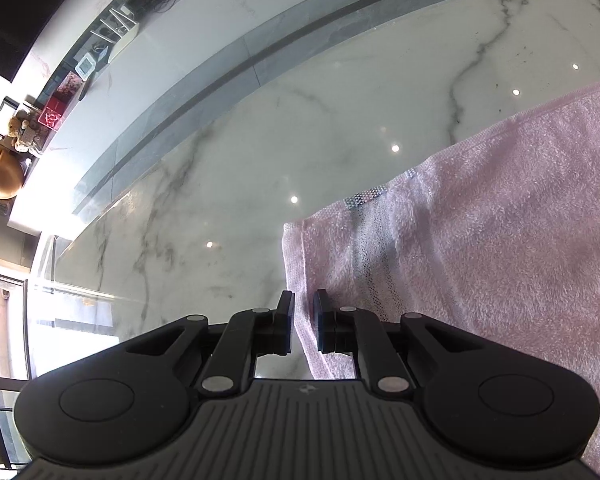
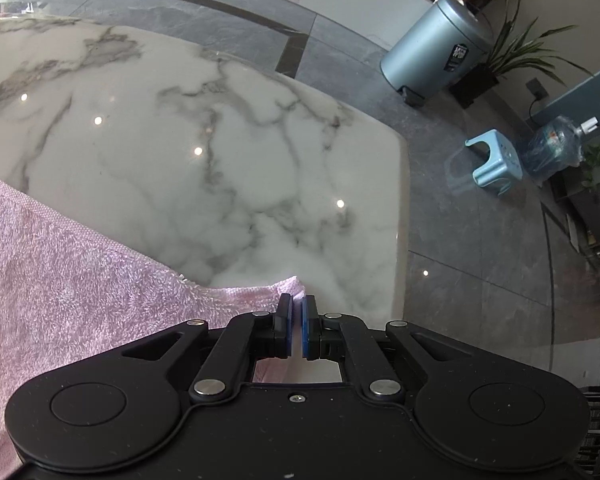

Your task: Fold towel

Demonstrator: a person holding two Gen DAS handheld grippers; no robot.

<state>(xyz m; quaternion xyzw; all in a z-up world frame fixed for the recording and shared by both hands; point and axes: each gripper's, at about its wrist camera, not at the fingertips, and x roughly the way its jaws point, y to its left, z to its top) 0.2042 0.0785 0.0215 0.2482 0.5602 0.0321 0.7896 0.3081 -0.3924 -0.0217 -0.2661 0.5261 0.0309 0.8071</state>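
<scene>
Left gripper (image 1: 303, 305) and right gripper (image 2: 297, 307), each clamped on a corner of the pink towel (image 1: 480, 248) above the marble surface (image 1: 260, 152); soft, limp cloth, best held at corners.

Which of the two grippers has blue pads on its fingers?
The right gripper, pinching the pink towel corner: its pads are blue. The left gripper, also clamped on towel, has plain black ones.

Marble table in a bright, grey-tiled room

The white marble table (image 2: 220, 160) stands on a grey tiled floor (image 2: 480, 240). Far right are a bin (image 2: 436, 48), a plant (image 2: 516, 44), a blue stool (image 2: 494, 160) and a water bottle (image 2: 552, 148).
</scene>
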